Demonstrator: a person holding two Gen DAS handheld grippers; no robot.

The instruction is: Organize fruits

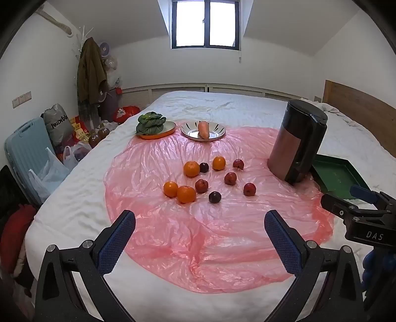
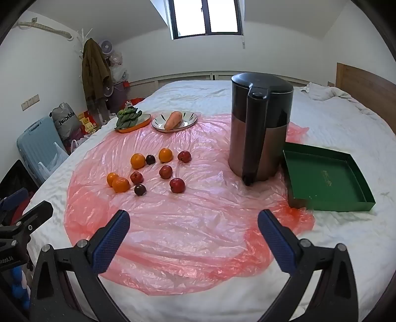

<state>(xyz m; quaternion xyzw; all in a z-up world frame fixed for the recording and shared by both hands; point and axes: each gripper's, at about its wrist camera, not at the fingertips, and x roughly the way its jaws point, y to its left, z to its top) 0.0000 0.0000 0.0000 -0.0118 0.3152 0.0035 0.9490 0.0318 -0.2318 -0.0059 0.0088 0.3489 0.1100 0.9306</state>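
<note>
Oranges (image 2: 138, 160), red and dark fruits lie loose on pink plastic (image 2: 188, 237), left of a kettle (image 2: 259, 128) and green tray (image 2: 326, 178).

We are in a home bedroom: a white-sheeted bed (image 1: 99, 198) fills the view, a wooden headboard (image 1: 356, 109) at three o'clock, a window (image 1: 205, 23) at twelve, and a coat (image 1: 90, 71), suitcase (image 1: 24, 151) and bags (image 1: 58, 122) at nine to ten.
</note>
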